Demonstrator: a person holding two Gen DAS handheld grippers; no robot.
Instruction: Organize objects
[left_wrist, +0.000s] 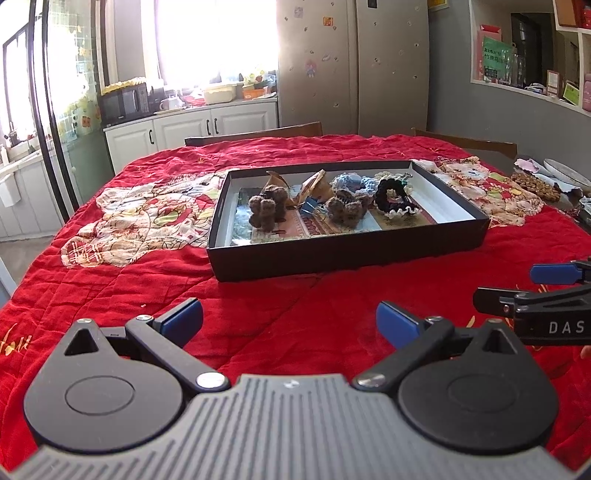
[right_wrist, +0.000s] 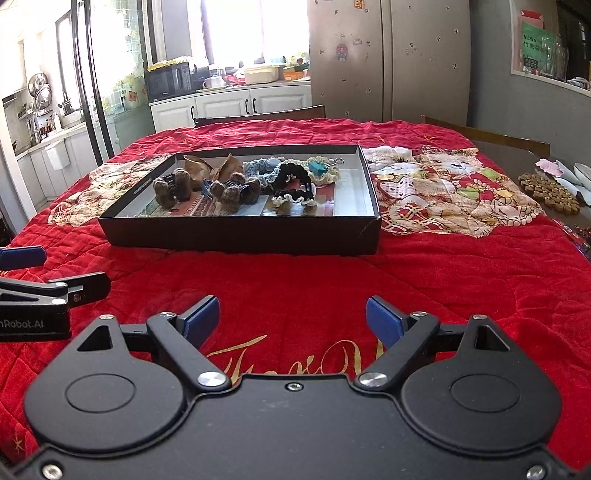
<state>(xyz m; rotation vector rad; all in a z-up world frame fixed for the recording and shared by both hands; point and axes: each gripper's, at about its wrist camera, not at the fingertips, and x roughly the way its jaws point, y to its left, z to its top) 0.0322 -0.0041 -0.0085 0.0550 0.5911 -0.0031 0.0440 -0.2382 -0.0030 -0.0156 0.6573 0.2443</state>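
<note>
Sunlit kitchen window (left_wrist: 216, 37), white cabinets (left_wrist: 192, 129), grey fridge (left_wrist: 354, 62), red-quilted table (left_wrist: 295, 295)

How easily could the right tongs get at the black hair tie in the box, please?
Probably easily: the right tongs are open and empty, bare red cloth lies ahead, and the black hair tie sits uncovered in the open box.

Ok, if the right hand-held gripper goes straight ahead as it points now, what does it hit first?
Probably the near wall of the black box. The right hand-held gripper is open over bare red quilt, with nothing between; depth is uncertain.
</note>
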